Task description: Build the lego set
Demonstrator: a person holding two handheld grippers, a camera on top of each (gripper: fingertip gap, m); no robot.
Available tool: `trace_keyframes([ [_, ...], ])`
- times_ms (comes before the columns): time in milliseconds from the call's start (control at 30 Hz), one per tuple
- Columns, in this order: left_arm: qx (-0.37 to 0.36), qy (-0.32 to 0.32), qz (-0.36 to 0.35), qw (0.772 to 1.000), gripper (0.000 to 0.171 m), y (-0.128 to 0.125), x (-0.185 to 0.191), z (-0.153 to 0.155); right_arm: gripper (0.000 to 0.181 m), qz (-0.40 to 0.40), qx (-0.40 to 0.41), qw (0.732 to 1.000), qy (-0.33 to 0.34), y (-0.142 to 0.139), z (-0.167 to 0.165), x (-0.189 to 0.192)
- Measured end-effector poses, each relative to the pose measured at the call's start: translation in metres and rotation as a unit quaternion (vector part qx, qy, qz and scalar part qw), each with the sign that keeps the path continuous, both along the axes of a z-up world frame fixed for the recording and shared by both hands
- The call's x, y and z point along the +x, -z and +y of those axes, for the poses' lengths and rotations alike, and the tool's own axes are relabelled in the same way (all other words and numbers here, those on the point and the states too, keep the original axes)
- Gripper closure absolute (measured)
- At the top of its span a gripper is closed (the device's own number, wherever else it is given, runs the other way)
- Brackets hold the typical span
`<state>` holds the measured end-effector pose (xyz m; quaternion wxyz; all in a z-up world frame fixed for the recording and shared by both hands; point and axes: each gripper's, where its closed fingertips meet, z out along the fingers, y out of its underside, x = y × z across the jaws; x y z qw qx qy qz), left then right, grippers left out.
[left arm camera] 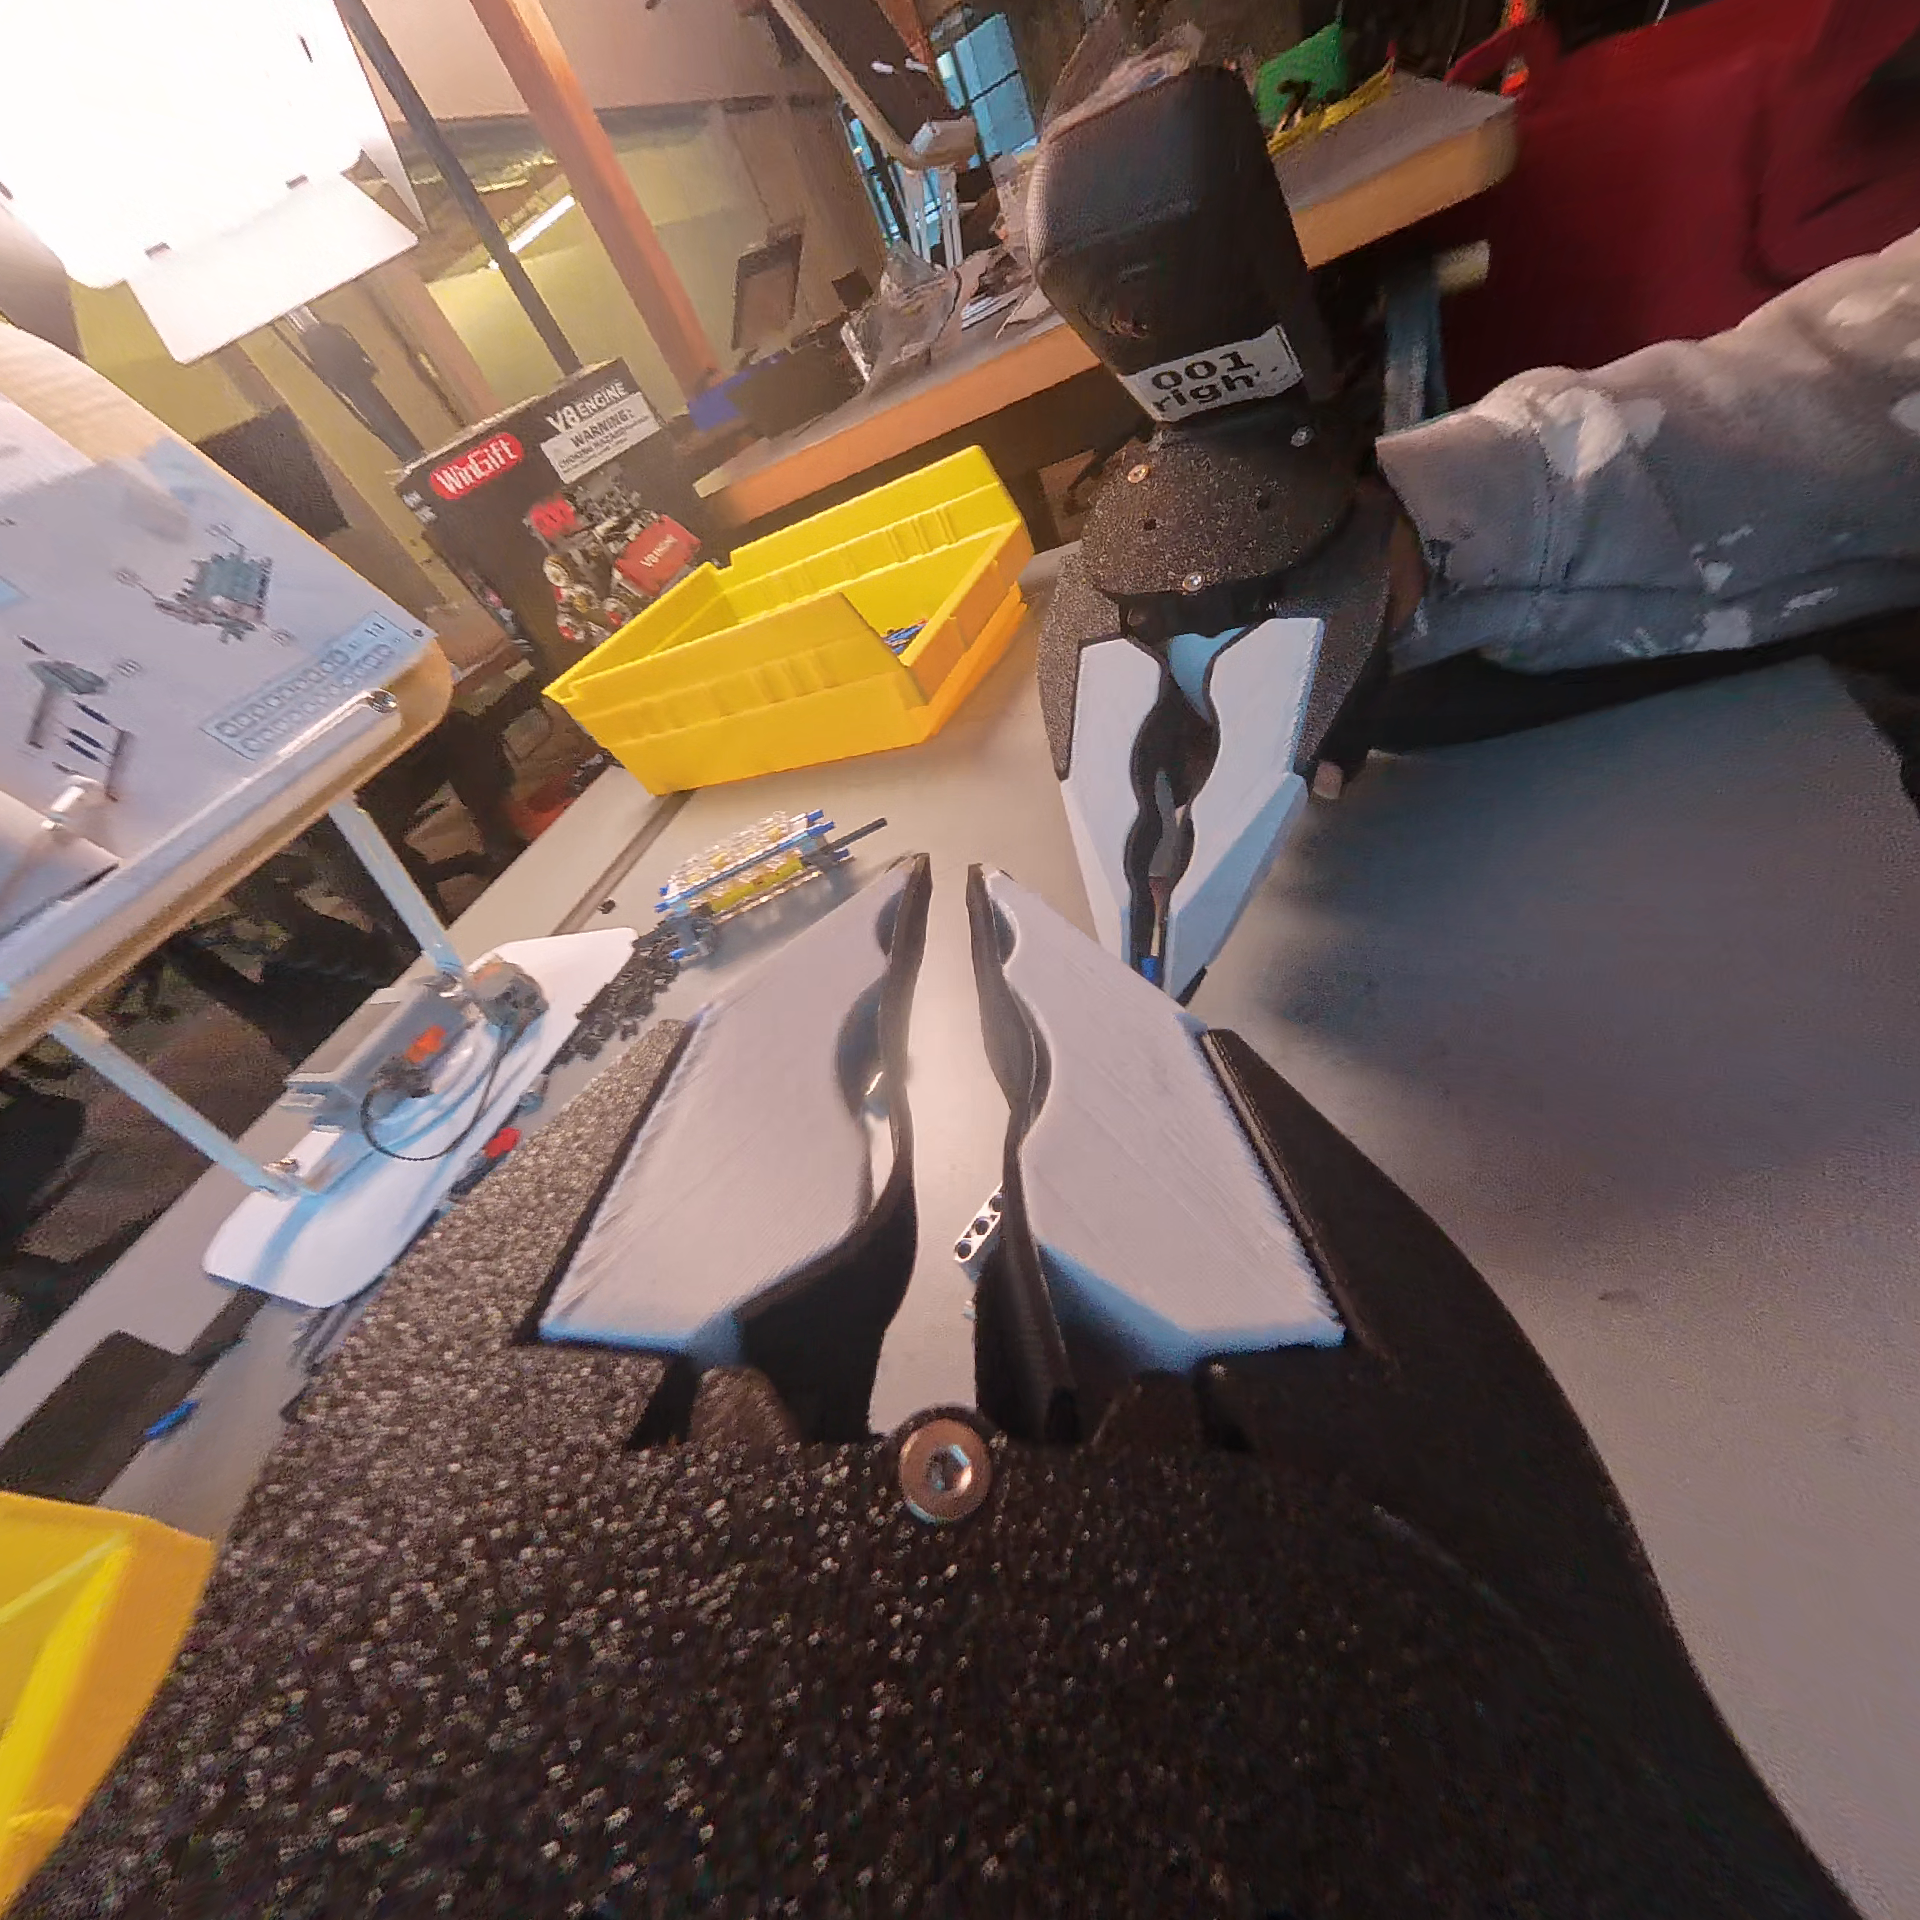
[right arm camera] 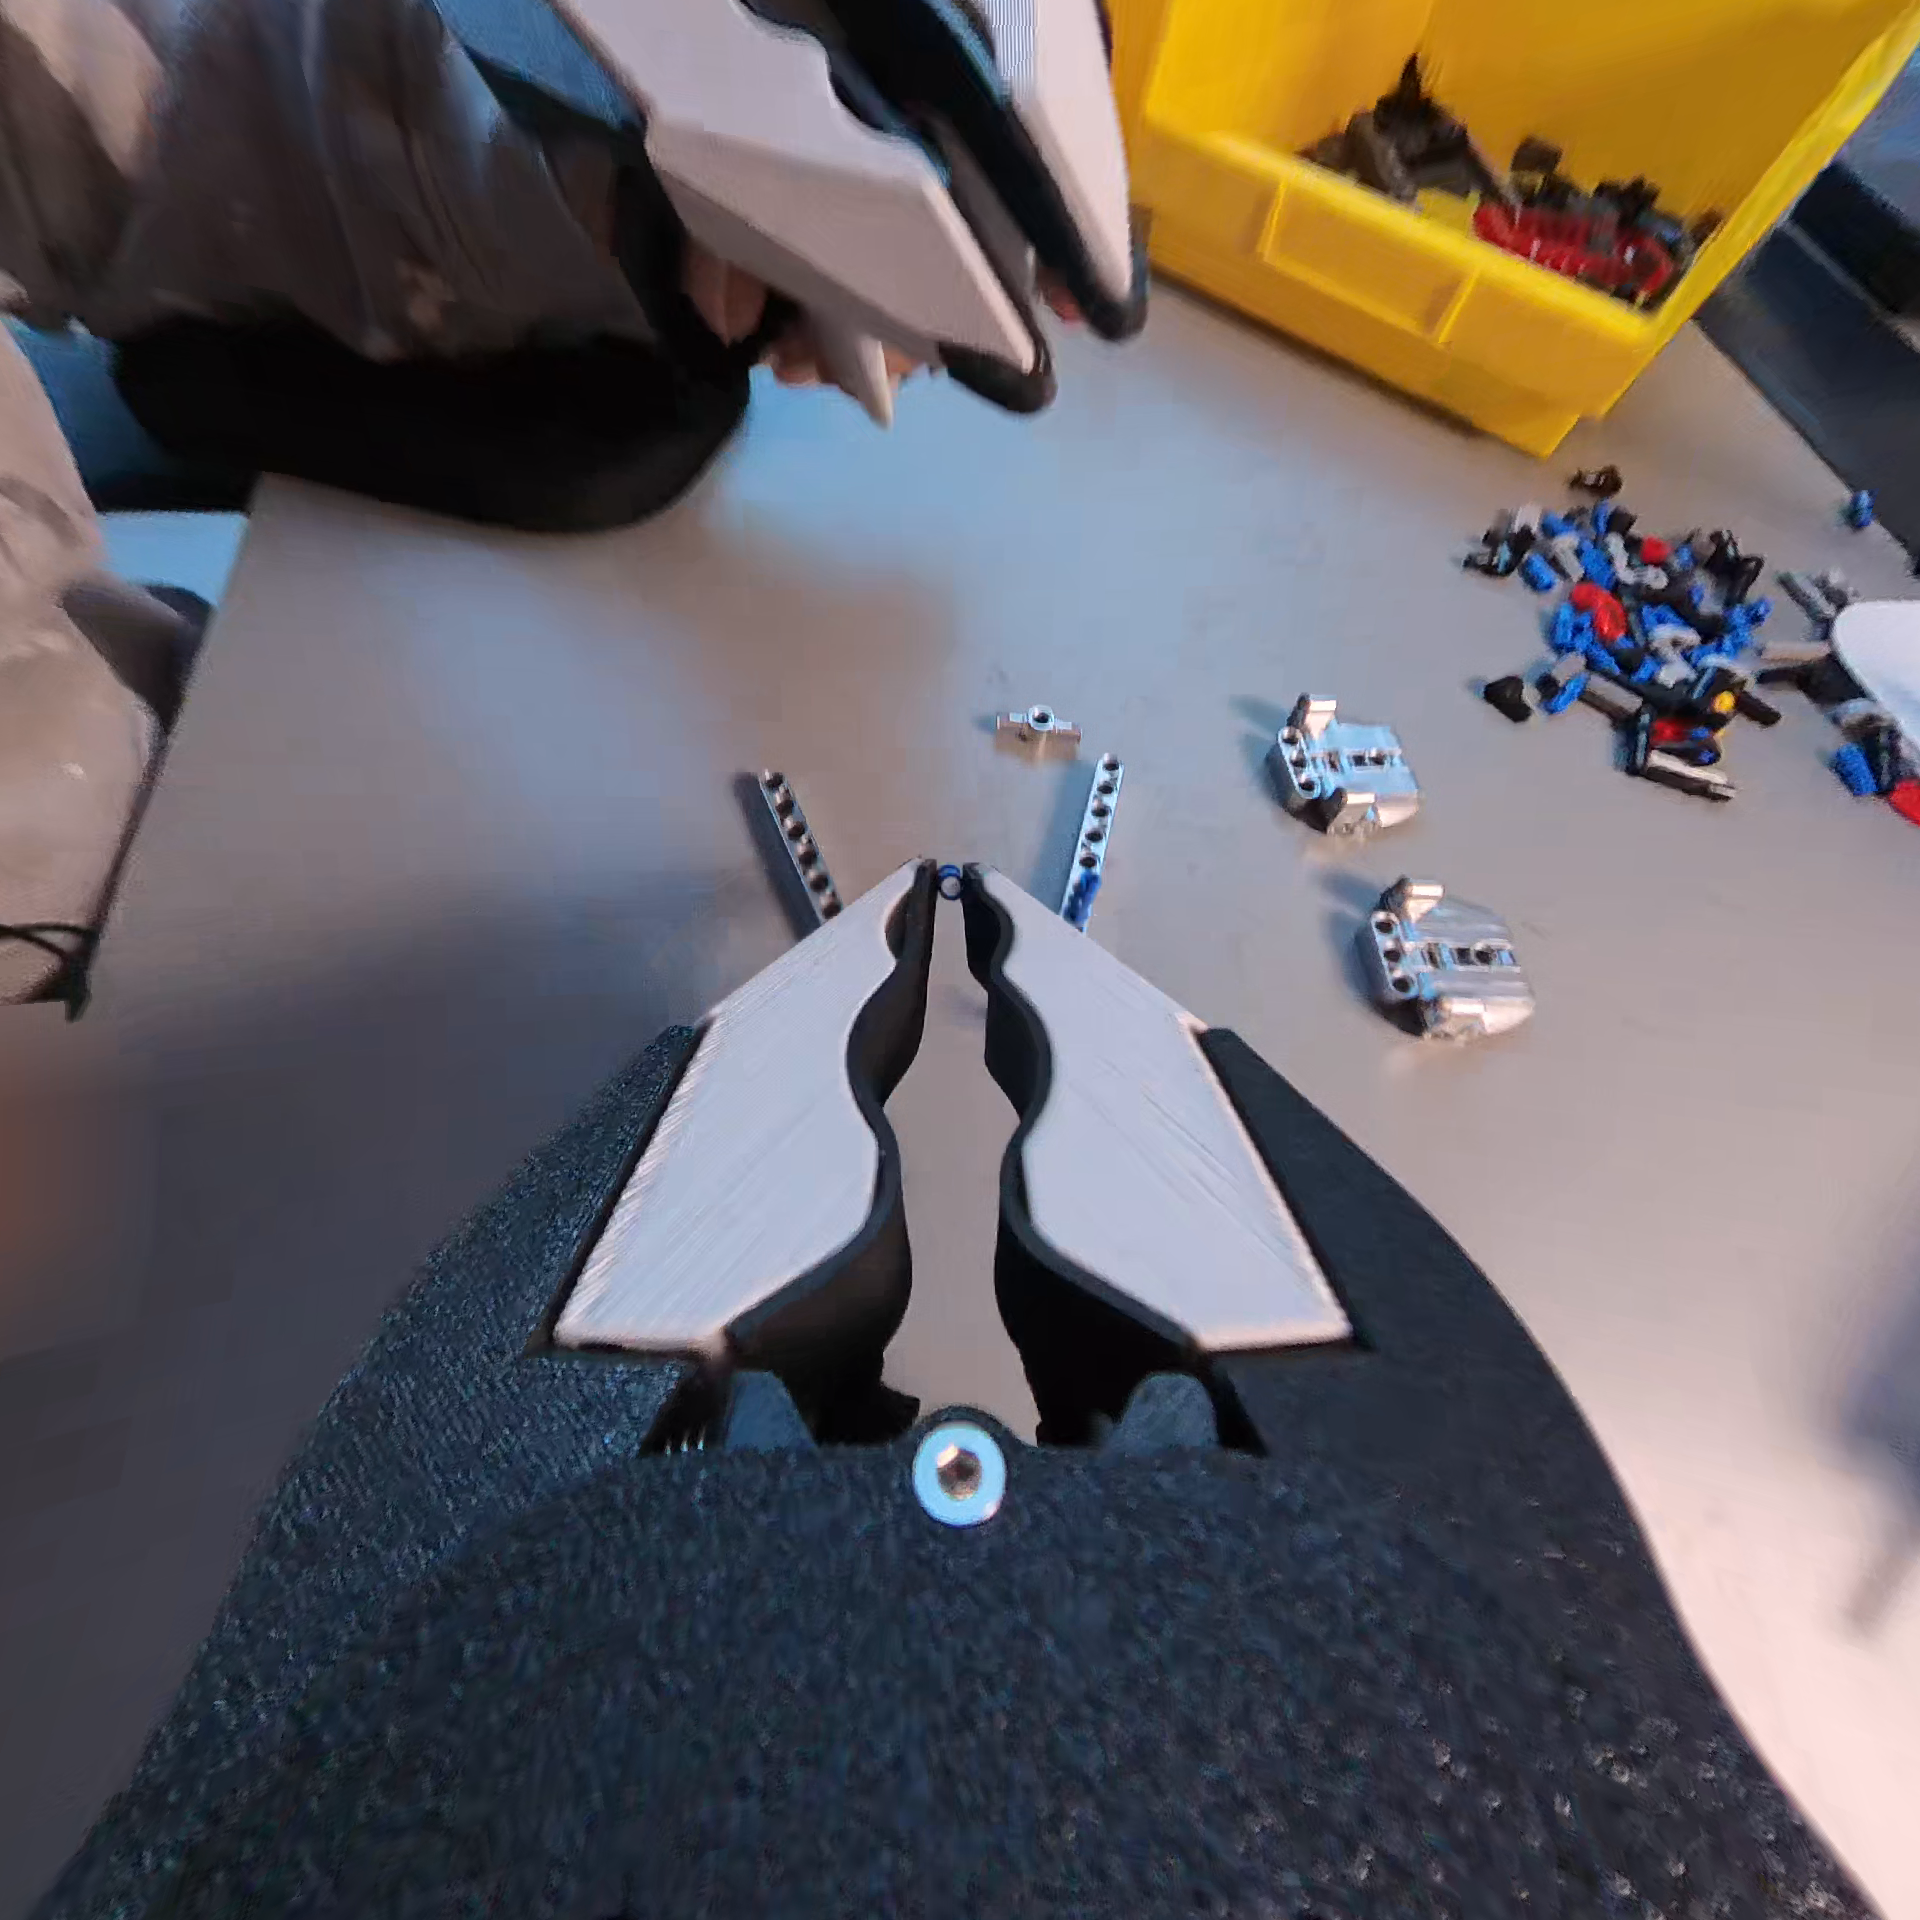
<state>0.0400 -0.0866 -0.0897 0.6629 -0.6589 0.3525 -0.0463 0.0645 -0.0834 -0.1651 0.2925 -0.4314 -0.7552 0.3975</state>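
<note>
The right gripper (right arm camera: 945, 881) pinches a small blue pin (right arm camera: 949, 885) at frame centre, two grey beams (right arm camera: 1091, 831) just beyond. The left gripper (left arm camera: 948, 871) hovers slightly parted, empty. Yellow bin (right arm camera: 1455, 281) upper right.

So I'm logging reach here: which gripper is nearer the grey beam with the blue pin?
Right. The right gripper has its tips just beside the grey beam; the left gripper hangs farther off, above.
</note>
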Motion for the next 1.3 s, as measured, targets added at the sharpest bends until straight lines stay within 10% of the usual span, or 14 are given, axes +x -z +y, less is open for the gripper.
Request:
trace_keyframes([
  [367,0.089,-0.065,0.130,0.985,0.166,0.000,-0.007,0.005,0.178,-0.062,0.073,0.993,0.071,0.027,0.039,0.007],
  [1300,0.077,-0.091,0.249,0.961,0.166,0.031,-0.018,0.014,0.177,0.029,0.016,0.988,0.151,-0.008,0.064,-0.005],
])
